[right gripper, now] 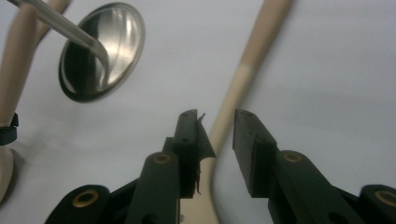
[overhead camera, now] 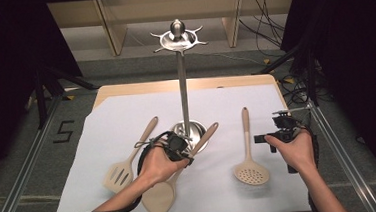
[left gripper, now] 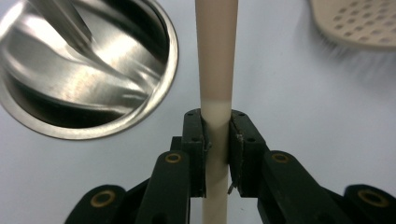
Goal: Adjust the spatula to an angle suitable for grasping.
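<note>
Left claw (left gripper: 216, 149) is pinching the pale handle of the solid spatula (overhead camera: 158, 201), the pads pressed flat on both sides of the shaft, as the left gripper view shows. In the high view that spatula lies at about six o'clock from the steel stand's round base (overhead camera: 190, 132), its broad blade toward the person and its handle tip pointing up toward one o'clock. Right claw (right gripper: 219, 154) hangs with its jaws spread above the handle of the perforated skimmer (overhead camera: 251, 172), which lies at roughly four o'clock from the base; the pads do not press on it.

Risk, as I judge it: the grip sits partway along a smooth, round handle, with the heavy blade hanging off one end. The spatula could pivot or slide between the pads as it is raised, or its handle could knock the stand's pole (overhead camera: 182, 86) and rock the whole rack. The hooks (overhead camera: 177, 39) at the top are small, so hanging the tool there may take a careful approach. A slotted turner (overhead camera: 119, 173) at eight o'clock lies close enough to be nudged.

White paper or cloth (overhead camera: 127, 120) covers a light wooden table (overhead camera: 184, 84). Dark curtains flank the bench, cables trail at the right, and the grey floor bears a marked "5" (overhead camera: 63, 130).
</note>
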A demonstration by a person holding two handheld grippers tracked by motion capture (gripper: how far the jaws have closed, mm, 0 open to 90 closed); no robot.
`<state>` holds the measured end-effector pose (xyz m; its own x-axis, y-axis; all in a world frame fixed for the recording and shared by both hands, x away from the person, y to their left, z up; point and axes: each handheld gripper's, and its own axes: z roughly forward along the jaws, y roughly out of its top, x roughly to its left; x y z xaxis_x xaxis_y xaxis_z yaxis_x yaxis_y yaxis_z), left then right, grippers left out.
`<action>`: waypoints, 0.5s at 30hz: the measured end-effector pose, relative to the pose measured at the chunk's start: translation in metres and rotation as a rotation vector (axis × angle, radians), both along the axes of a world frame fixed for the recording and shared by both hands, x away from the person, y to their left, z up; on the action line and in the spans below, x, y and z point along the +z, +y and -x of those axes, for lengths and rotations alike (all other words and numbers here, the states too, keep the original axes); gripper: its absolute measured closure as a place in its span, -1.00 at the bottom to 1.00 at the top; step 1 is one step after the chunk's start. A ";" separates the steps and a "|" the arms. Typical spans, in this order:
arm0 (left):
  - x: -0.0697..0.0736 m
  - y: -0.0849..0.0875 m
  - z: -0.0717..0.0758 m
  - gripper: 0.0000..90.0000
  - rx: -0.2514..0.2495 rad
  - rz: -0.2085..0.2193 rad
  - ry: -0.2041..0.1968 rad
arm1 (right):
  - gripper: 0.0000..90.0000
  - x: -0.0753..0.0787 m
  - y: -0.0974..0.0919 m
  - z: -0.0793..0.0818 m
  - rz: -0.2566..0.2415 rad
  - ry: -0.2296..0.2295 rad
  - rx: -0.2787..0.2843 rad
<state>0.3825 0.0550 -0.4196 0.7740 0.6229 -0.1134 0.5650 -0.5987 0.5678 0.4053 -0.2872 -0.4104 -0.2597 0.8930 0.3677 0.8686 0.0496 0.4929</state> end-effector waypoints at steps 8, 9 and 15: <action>0.015 0.012 0.012 0.72 0.006 0.098 -0.113 | 0.51 0.006 0.016 0.003 -0.032 -0.080 0.030; 0.015 0.012 0.012 0.72 0.006 0.098 -0.113 | 0.51 0.006 0.016 0.003 -0.032 -0.080 0.030; 0.021 0.018 0.021 0.72 0.021 0.168 -0.168 | 0.45 0.012 0.017 0.005 -0.050 -0.102 0.085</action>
